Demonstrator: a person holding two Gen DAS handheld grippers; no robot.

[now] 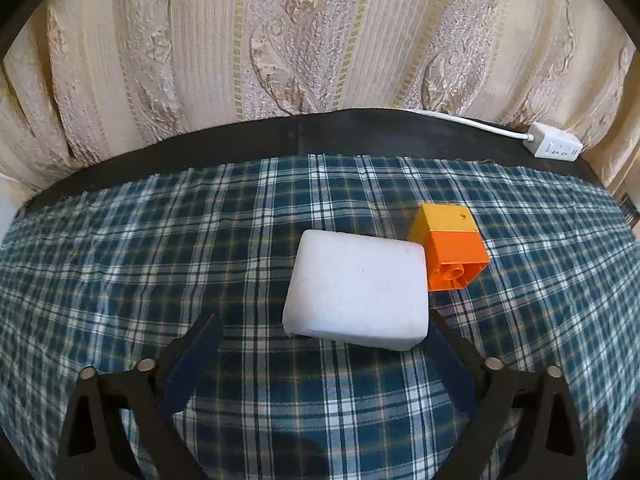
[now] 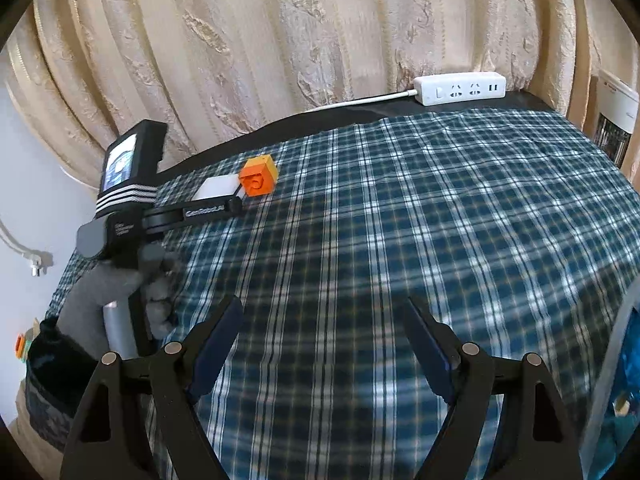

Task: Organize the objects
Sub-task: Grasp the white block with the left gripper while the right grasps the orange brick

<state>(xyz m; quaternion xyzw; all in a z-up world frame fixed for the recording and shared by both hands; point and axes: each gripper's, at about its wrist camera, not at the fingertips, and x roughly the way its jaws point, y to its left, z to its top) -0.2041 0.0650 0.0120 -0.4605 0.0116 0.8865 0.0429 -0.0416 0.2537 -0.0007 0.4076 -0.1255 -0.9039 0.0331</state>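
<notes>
- The left tongs point(image 1: 320, 332) stand wide apart, low over the plaid cloth point(image 1: 160, 260), with nothing pressed between the blue pads point(image 1: 192, 364).
- The near end of the white block point(image 1: 356, 288) lies in the gap between the pad tips; the right-hand pad is just beside its corner, and whether it touches cannot be told.
- The white block lies flat on the cloth, toward the far edge of the surface point(image 1: 360, 132).
- Against its far right corner sits a toy brick point(image 1: 450, 246), orange half joined to yellow half, tipped on its side with the hollow underside facing the camera.
- The right tongs point(image 2: 324, 320) hang spread over bare cloth, holding nothing, well apart from both objects.
- From the right wrist view, a gloved hand point(image 2: 116, 300) grips the handle of the left tool, whose fingers reach to the white block near the far left corner.
- A white power strip point(image 2: 460, 88) lies on the dark strip along the far edge, toward the far right corner, its cable running left.
- A beige patterned curtain point(image 1: 280, 40) hangs behind.
</notes>
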